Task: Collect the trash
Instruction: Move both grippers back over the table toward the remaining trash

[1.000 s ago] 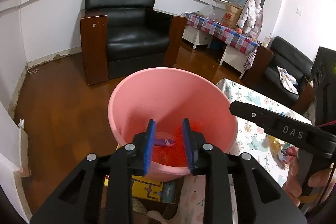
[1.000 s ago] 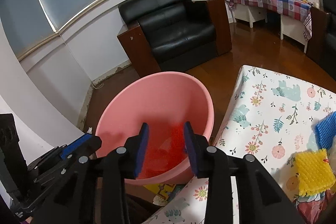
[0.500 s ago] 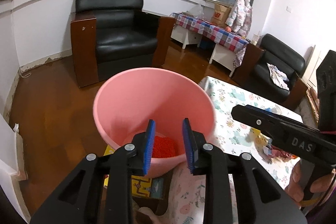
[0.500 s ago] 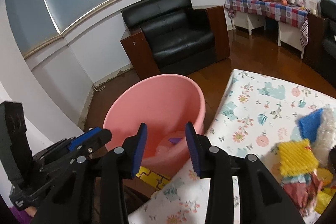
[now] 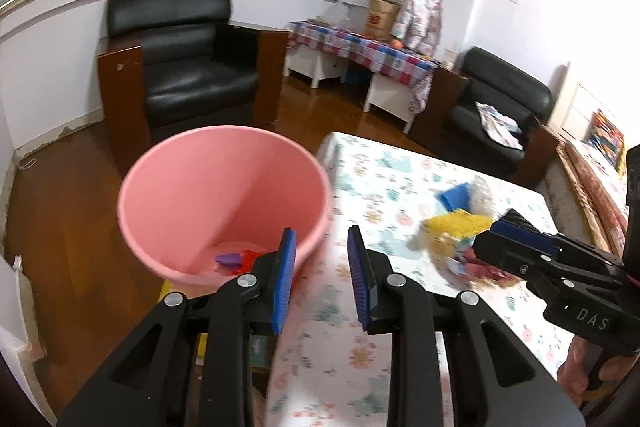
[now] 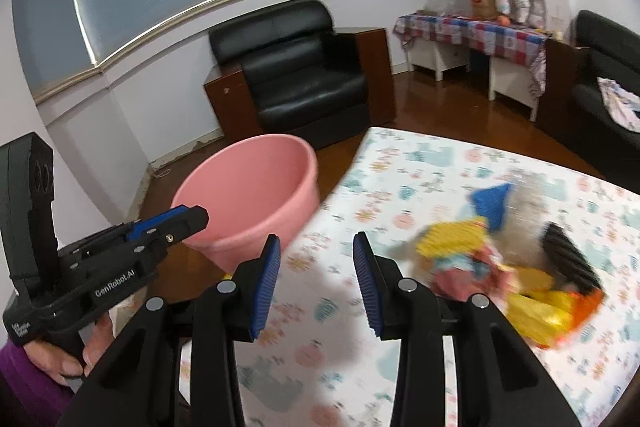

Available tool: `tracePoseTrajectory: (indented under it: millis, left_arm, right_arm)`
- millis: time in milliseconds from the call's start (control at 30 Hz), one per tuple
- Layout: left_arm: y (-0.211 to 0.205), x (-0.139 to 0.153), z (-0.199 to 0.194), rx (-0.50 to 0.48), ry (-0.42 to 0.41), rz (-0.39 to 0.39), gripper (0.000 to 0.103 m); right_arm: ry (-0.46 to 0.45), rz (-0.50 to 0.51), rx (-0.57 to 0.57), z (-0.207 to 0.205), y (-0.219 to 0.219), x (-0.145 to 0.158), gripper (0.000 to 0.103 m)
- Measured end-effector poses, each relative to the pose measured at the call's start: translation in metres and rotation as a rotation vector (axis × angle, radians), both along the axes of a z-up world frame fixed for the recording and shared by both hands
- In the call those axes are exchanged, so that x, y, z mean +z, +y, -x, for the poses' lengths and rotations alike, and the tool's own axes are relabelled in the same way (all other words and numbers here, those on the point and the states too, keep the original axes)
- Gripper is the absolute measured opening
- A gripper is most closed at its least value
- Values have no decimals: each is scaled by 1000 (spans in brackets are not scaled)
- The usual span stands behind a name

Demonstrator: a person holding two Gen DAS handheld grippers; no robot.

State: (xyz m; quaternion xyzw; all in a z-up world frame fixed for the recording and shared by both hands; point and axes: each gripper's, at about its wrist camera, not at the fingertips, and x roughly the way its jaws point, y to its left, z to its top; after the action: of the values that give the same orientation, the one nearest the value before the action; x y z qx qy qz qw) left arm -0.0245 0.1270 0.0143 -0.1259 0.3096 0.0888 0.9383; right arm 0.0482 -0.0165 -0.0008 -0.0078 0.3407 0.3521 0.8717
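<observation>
Claws, left (image 5: 322, 277) and right (image 6: 316, 281), both released, empty; next: grasp wrapper pile (image 6: 496, 267) at 2 o'clock, drop into pink basin (image 6: 248, 203).

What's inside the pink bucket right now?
In the left wrist view the pink bucket holds a purple scrap and red pieces at the bottom. The left gripper's finger covers part of the floor; the right wrist view shows only its wall.

Bare patterned cloth on desk (image 6: 420, 187) lies open ahead of both tools. Heap of trash (image 6: 492, 259) crowds desk's right part. Pink basin (image 5: 224, 203) stands just off desk's left edge, mouth unobstructed.
</observation>
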Motion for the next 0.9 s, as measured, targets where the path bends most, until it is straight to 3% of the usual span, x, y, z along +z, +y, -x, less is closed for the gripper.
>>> tracePoseTrajectory:
  millis: [600,900]
  left_arm:
    - [-81,1,-43,-251,53,-26,27]
    - [-129,2,-86,-363,88,-90,27]
  right_arm:
    - [0,-43,-274,-21,-139,0,37]
    - [25,-63,-320,-40,-165,-9,37]
